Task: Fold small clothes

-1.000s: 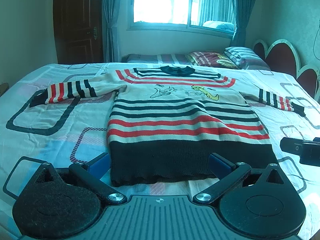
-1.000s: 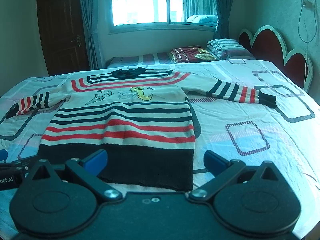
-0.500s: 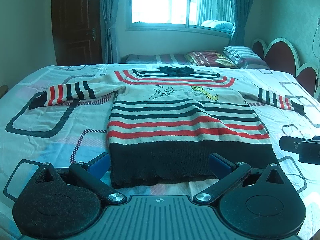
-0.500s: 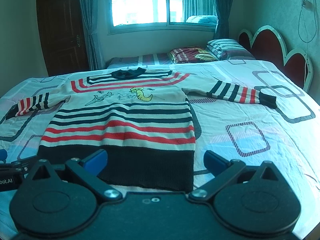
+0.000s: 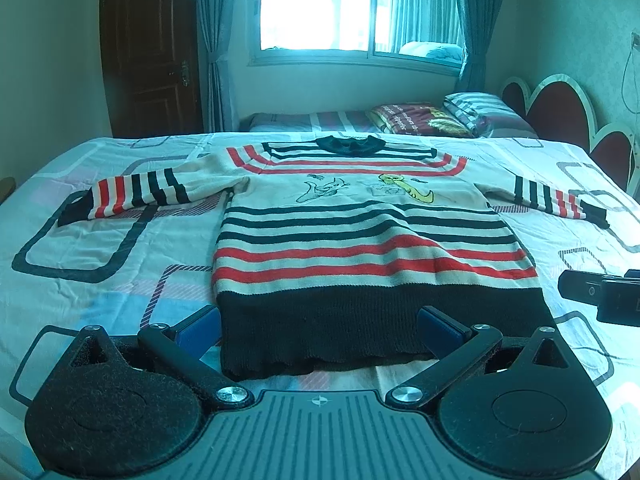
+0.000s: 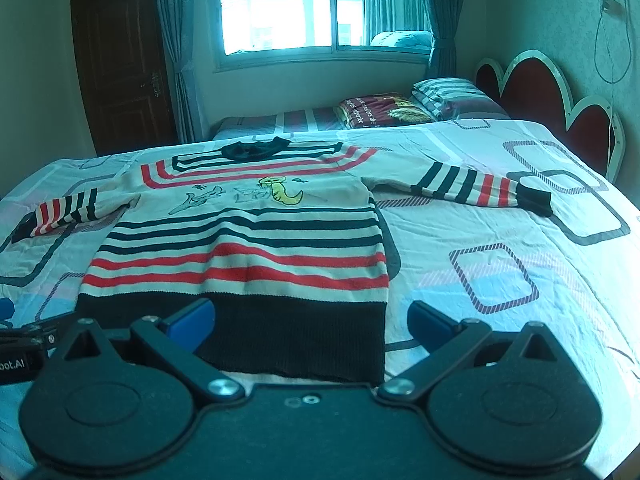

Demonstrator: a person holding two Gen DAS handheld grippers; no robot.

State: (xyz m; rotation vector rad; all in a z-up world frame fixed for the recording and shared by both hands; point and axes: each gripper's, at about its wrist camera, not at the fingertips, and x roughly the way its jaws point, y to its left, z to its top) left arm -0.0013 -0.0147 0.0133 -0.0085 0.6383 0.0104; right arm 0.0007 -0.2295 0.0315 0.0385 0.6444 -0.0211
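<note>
Both claws hang spread and empty at the 6 o'clock edge of the bed: left gripper (image 5: 318, 326) straddling the dark hem's left half, right gripper (image 6: 310, 320) over its right corner. Between them a striped knit sweater (image 5: 360, 240) lies flat, face up, sleeves out toward 9 and 3 o'clock, collar at 12. I judge a shallow pinch could catch only the top layer, or drag the bedsheet (image 5: 120, 240) along, skewing the fold. Beyond lie pillows (image 6: 440, 98), a scalloped headboard (image 6: 532, 92), a curtained window (image 5: 356, 8) and a wooden door (image 5: 152, 48).
</note>
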